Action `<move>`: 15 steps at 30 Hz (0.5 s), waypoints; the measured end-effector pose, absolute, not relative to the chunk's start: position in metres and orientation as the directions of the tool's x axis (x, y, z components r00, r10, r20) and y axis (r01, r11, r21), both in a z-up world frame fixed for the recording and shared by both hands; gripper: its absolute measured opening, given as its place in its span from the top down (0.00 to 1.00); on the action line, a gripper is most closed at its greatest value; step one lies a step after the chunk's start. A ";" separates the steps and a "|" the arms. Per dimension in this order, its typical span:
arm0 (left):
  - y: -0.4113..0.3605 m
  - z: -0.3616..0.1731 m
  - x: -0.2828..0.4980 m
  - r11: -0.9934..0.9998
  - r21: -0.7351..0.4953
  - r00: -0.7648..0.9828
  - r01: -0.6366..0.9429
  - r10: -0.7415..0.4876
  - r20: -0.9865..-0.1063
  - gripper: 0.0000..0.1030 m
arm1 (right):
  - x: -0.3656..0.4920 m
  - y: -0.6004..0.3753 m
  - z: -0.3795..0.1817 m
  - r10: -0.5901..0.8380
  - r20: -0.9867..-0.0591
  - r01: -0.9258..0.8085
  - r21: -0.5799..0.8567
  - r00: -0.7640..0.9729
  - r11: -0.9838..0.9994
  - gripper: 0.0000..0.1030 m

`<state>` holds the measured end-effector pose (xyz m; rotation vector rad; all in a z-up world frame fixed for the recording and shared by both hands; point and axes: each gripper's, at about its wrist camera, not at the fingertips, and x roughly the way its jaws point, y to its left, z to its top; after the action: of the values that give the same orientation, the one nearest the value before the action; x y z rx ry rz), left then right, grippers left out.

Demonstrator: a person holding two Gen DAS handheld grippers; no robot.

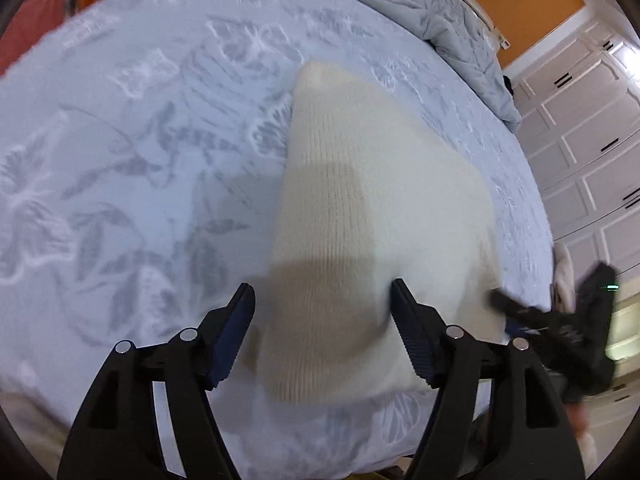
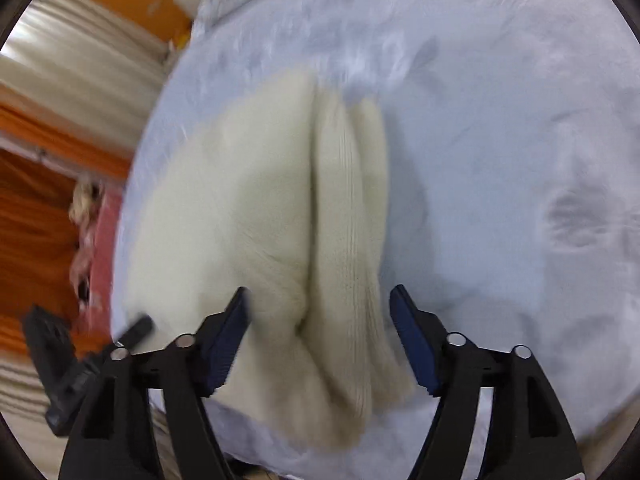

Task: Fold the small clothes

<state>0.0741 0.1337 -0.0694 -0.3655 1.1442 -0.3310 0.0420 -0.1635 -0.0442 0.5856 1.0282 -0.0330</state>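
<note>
Both my tongs stand wide and hold nothing. From the left wrist view, the left gripper [image 1: 322, 292] spreads over the near end of the cream knit garment [image 1: 360, 216], which lies on the pale blue floral bedspread [image 1: 140, 140] at frame centre. The right gripper [image 1: 560, 320] shows at lower right, by the garment's edge. From the right wrist view, the right gripper [image 2: 320, 296] straddles the garment's [image 2: 256, 200] stacked folded edges; the left gripper [image 2: 80, 360] sits blurred at lower left.

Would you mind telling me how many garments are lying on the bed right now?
1: a cream knit garment, folded, on the blue bedspread in front of both open hand-held grippers. Others may lie out of view.
</note>
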 end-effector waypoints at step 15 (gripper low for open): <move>0.113 -0.077 0.056 0.968 -0.244 0.367 0.062 -0.250 -0.896 0.34 | 0.033 -0.101 -0.053 0.129 -0.911 0.100 0.181 0.391 0.978 0.76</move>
<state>0.0561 0.1133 -0.0766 -0.1799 1.1798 -0.2022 0.0330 -0.1015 -0.0532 0.2205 1.1713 0.0183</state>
